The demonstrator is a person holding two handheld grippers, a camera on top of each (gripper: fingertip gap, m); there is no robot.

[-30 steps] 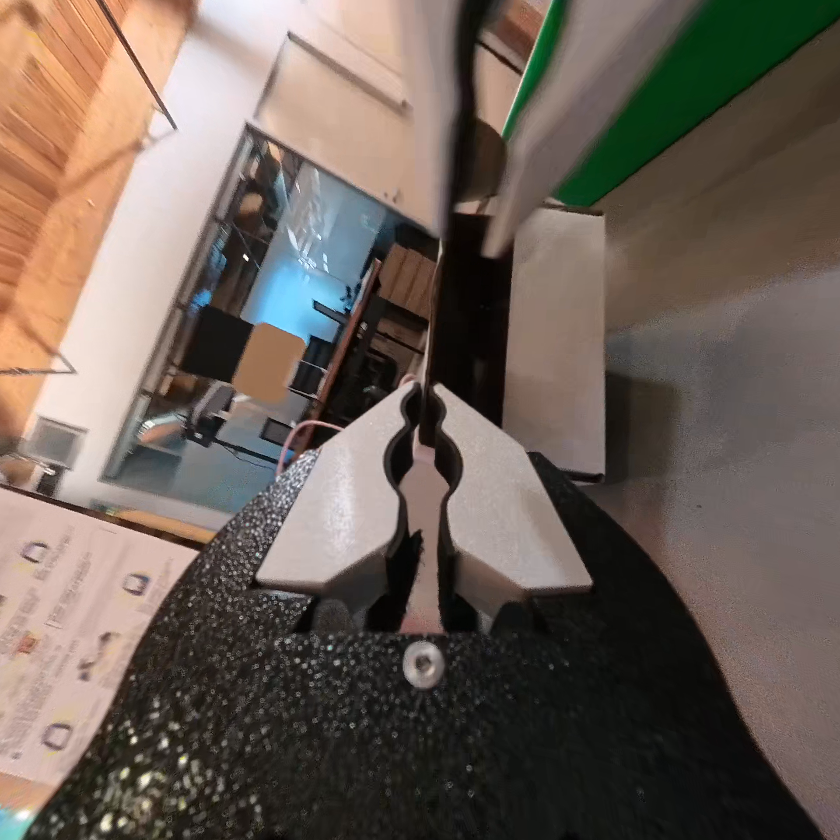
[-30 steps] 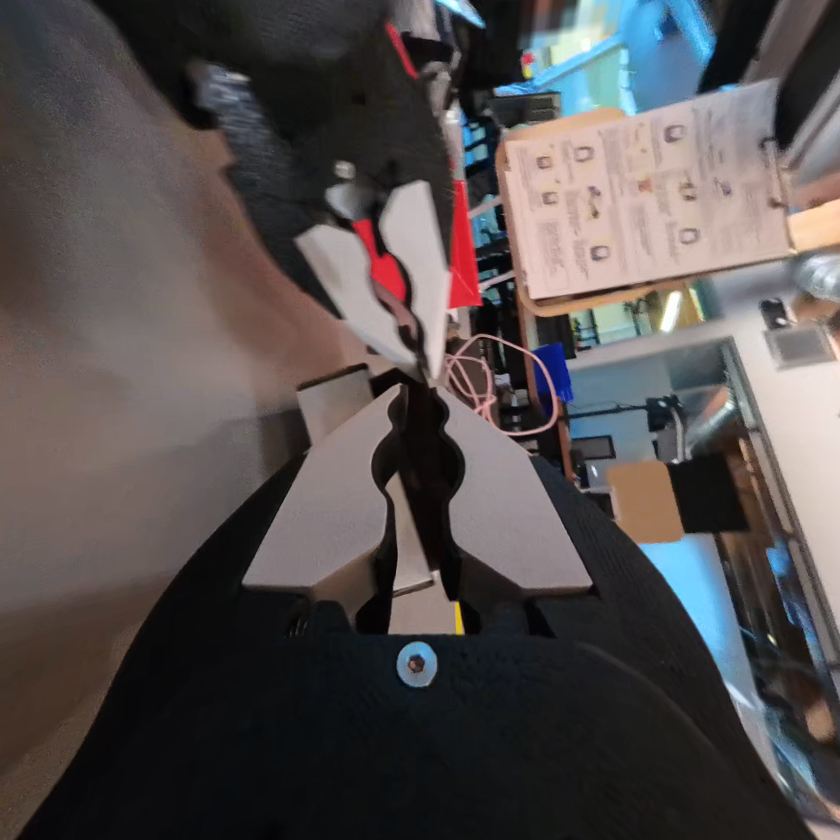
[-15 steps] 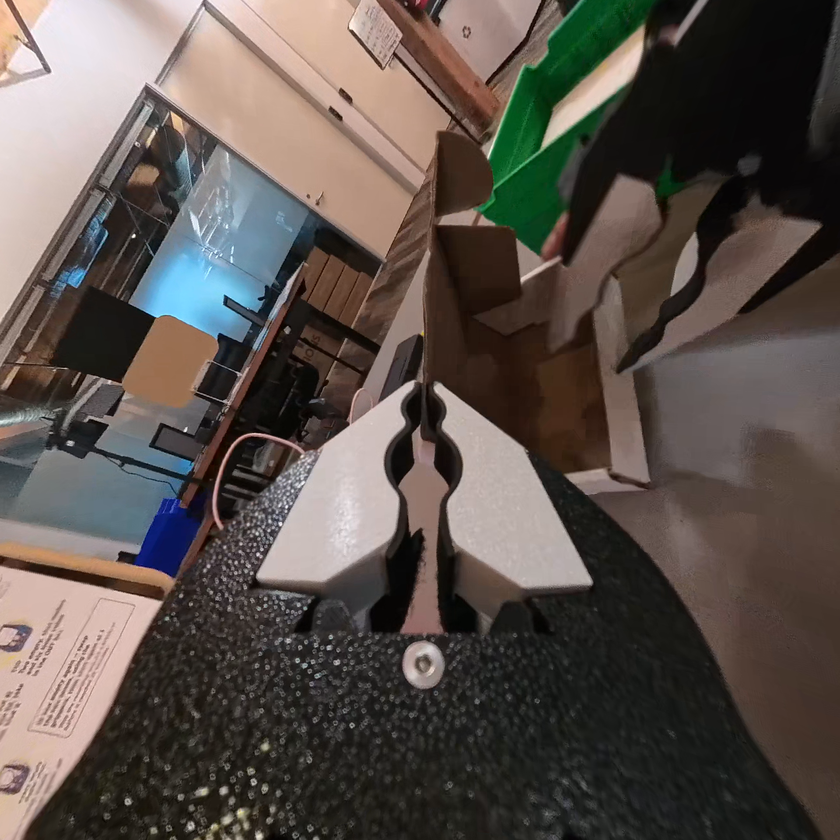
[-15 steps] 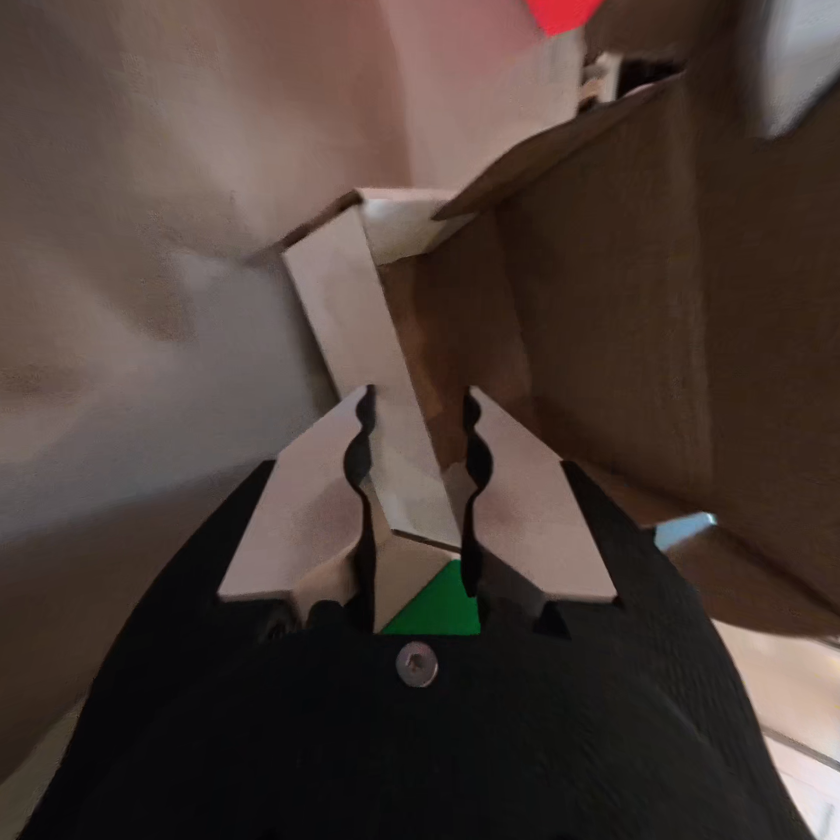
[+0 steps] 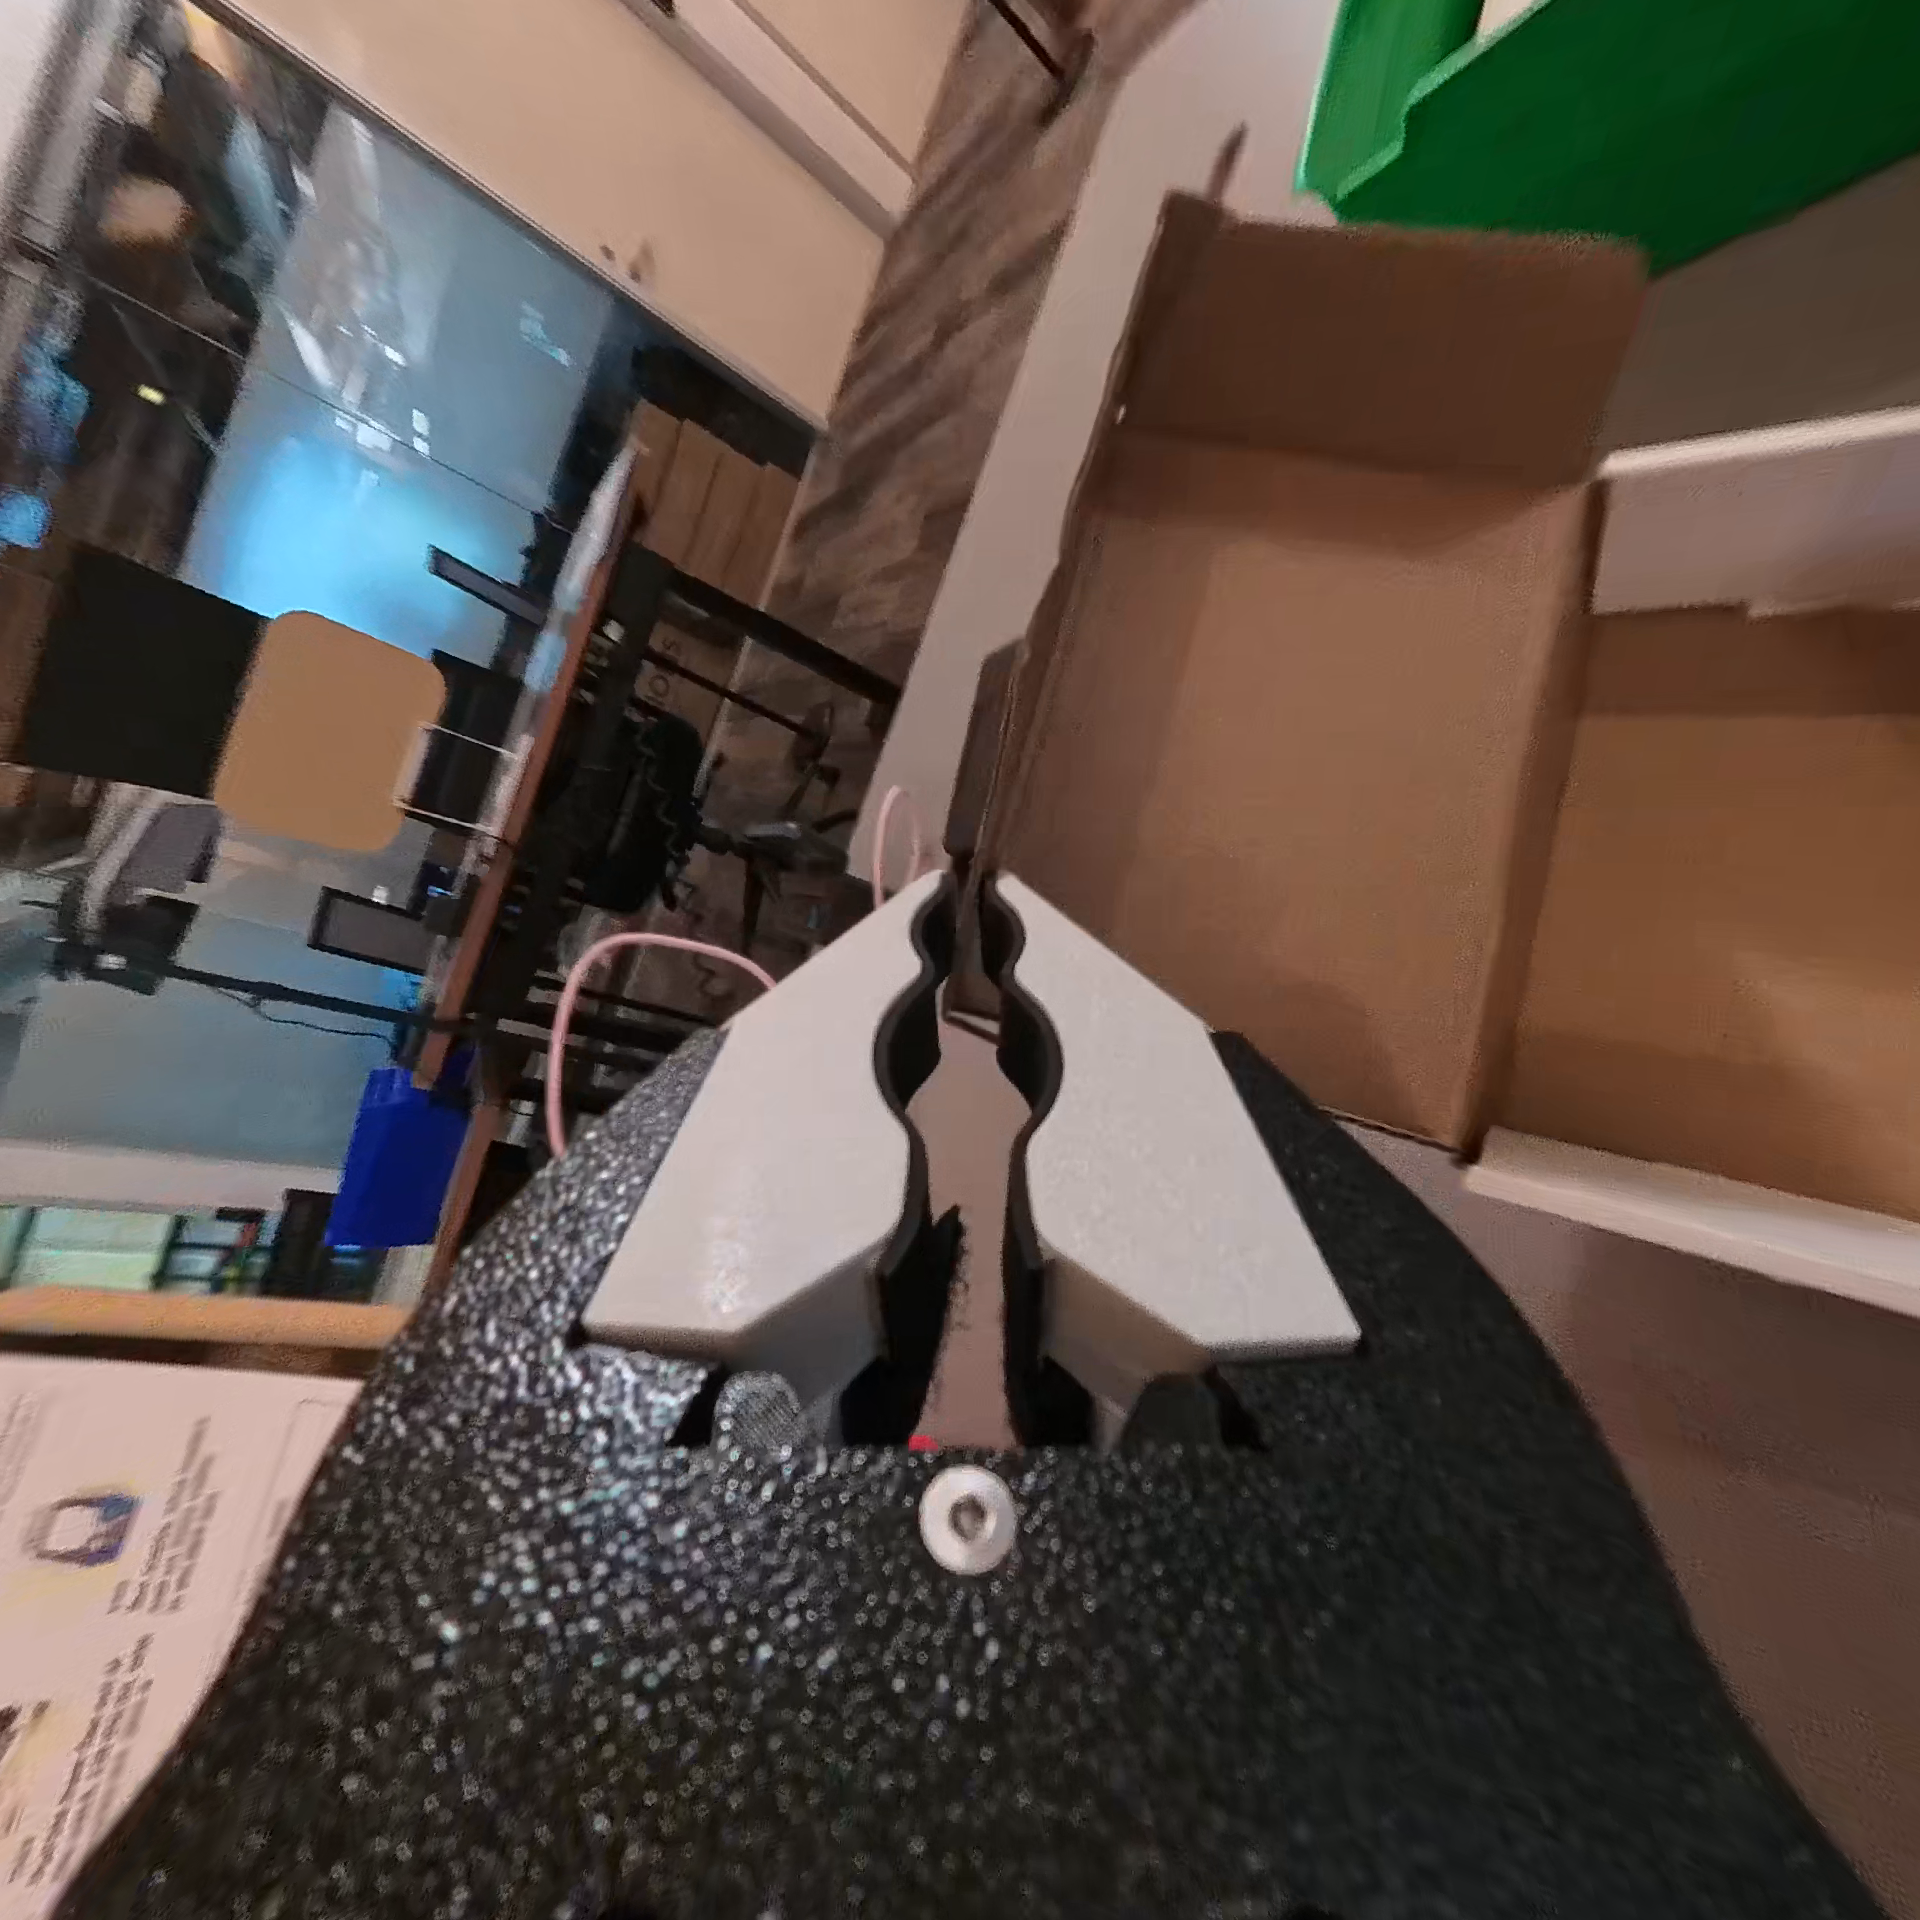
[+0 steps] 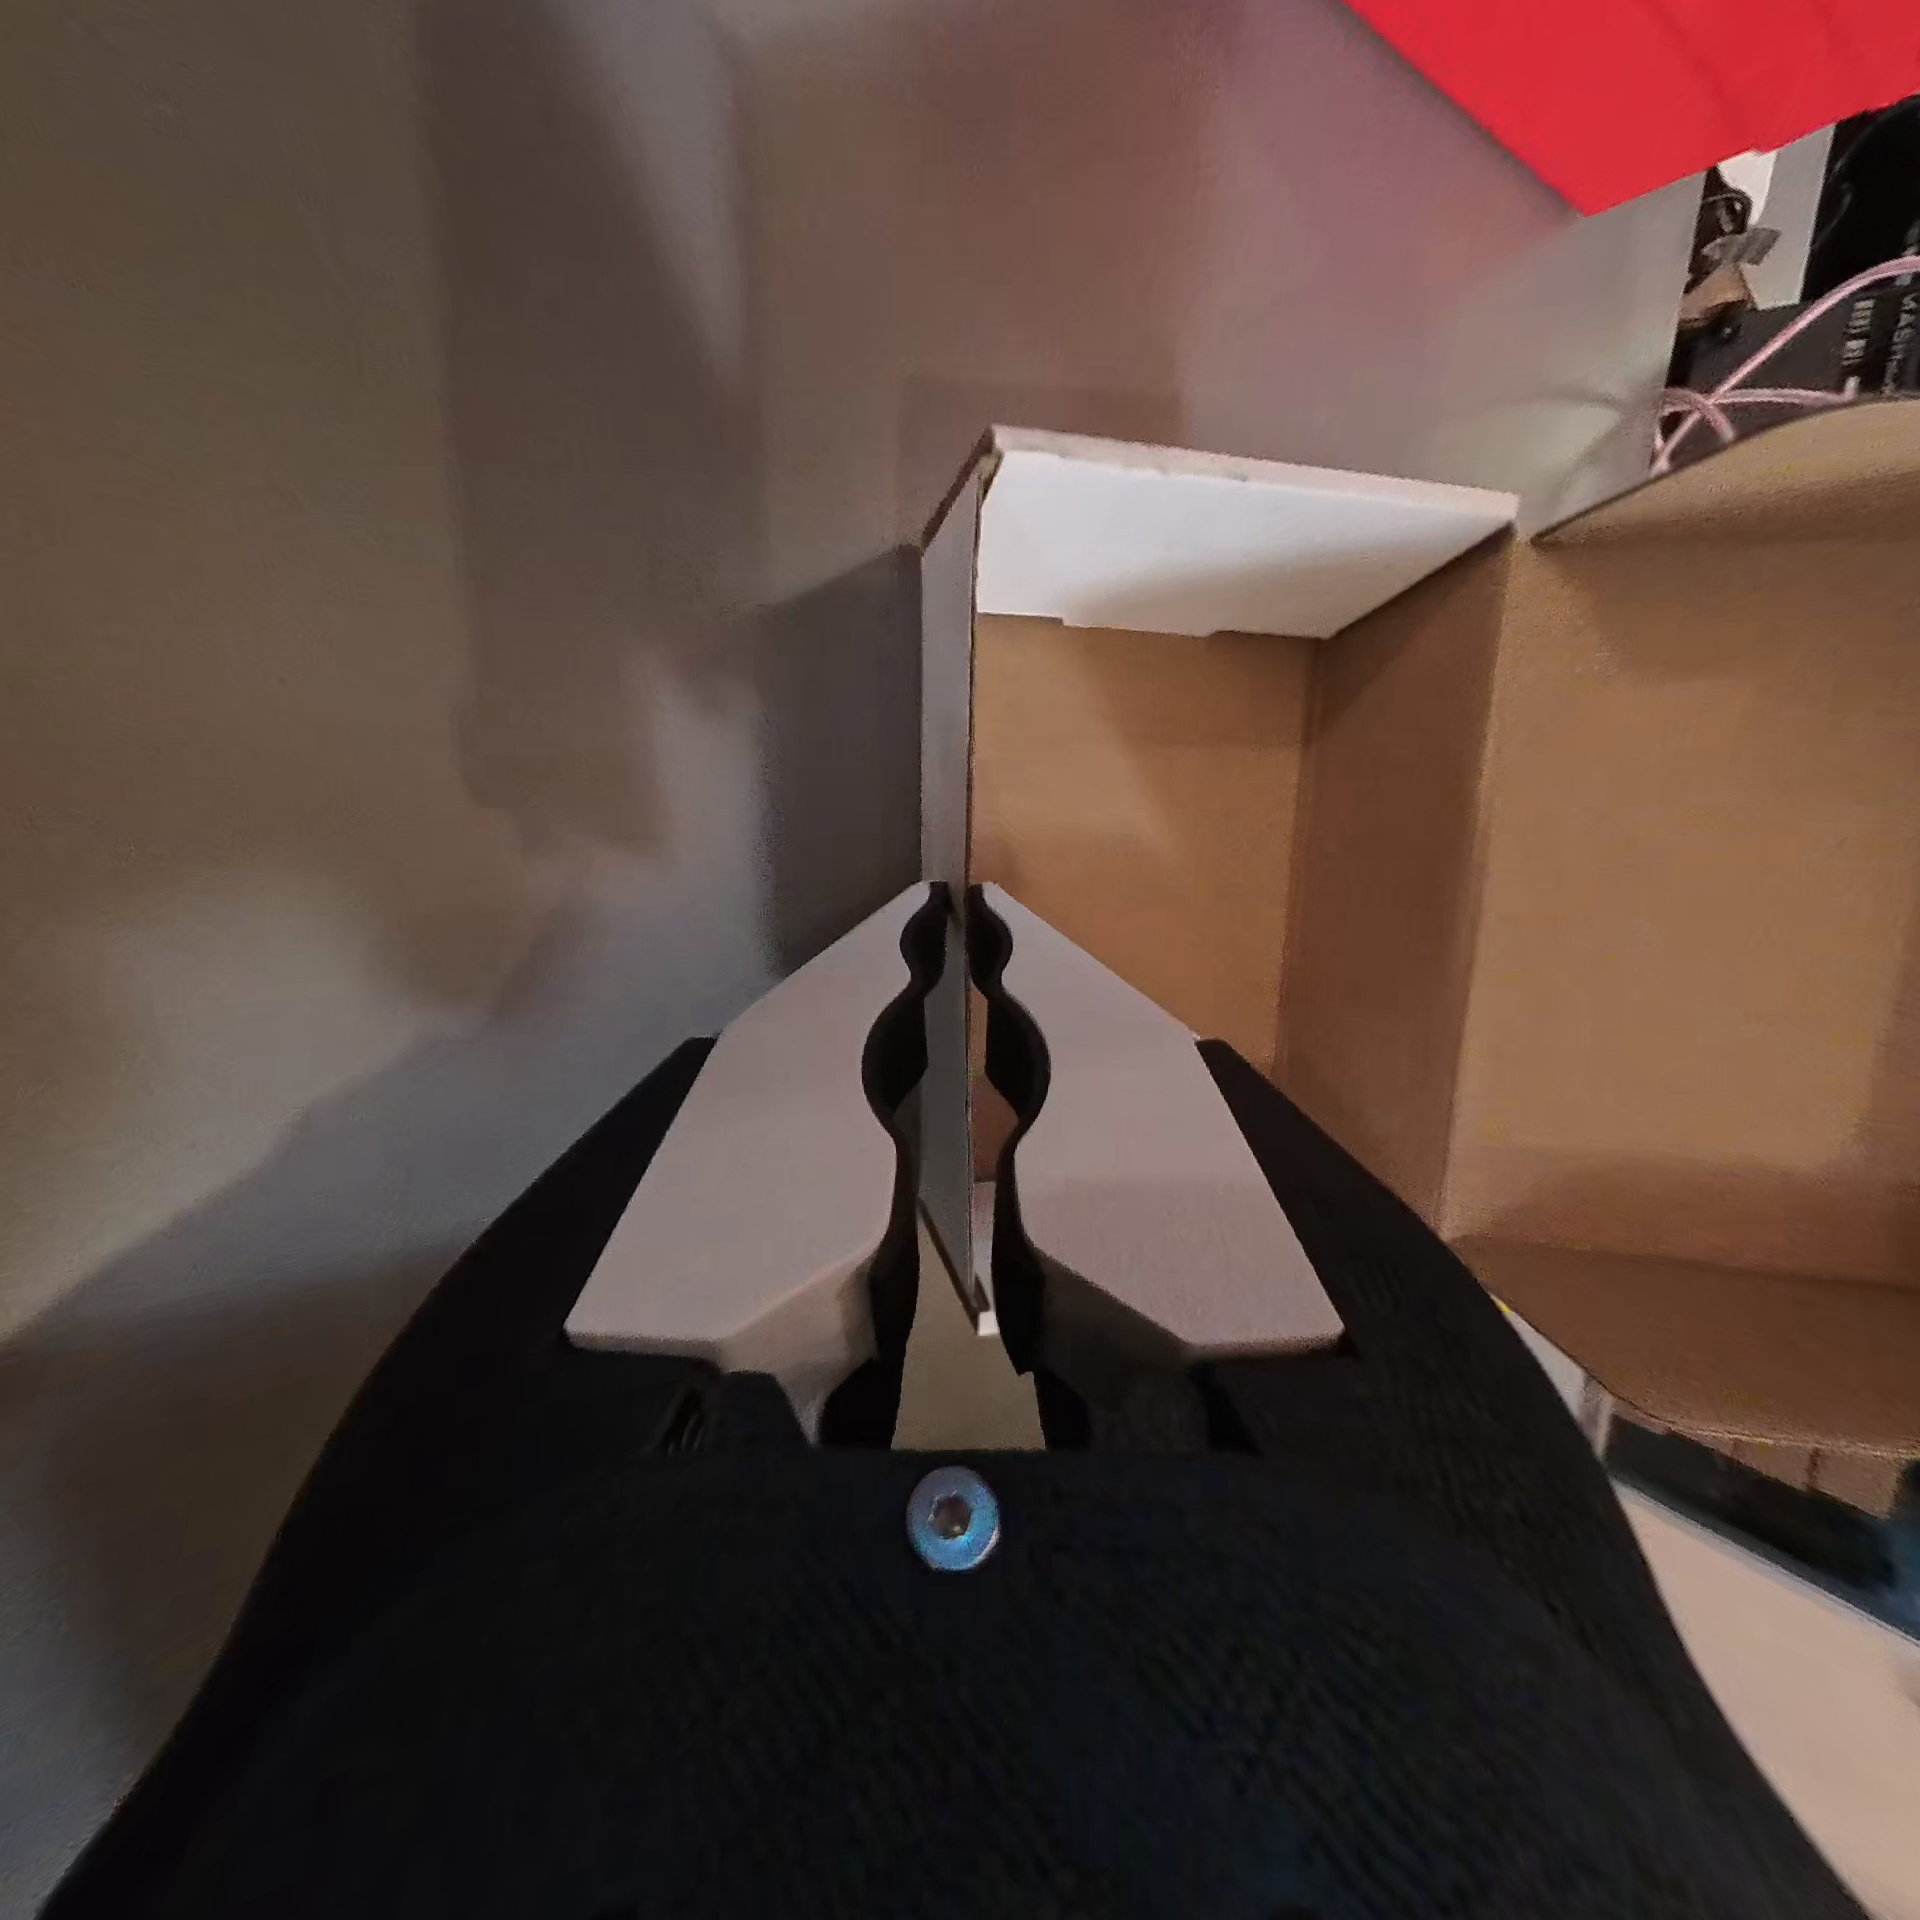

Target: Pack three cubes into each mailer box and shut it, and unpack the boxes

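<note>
An open mailer box (image 5: pixel 1299 727), white outside and brown inside, lies in front of both grippers. My left gripper (image 5: pixel 971 899) is shut on a thin cardboard edge of the box at its left side. In the right wrist view the box (image 6: pixel 1143 831) shows its bare brown inside. My right gripper (image 6: pixel 953 902) is shut on the box's upright side wall (image 6: pixel 948 727), seen edge-on between the pads. No cube shows in either view.
A green bin (image 5: pixel 1610 104) stands beyond the box at the top right. A printed sheet (image 5: pixel 104 1558) lies at the lower left. A red object (image 6: pixel 1662 83) fills the top right corner. The grey table top (image 6: pixel 416 623) spreads left of the box. Across from one pair of fingers to the other is roughly 20 centimeters.
My right gripper opened, moved to the box and shut on its side wall. My left gripper kept its pinch on the cardboard edge while the box swung open.
</note>
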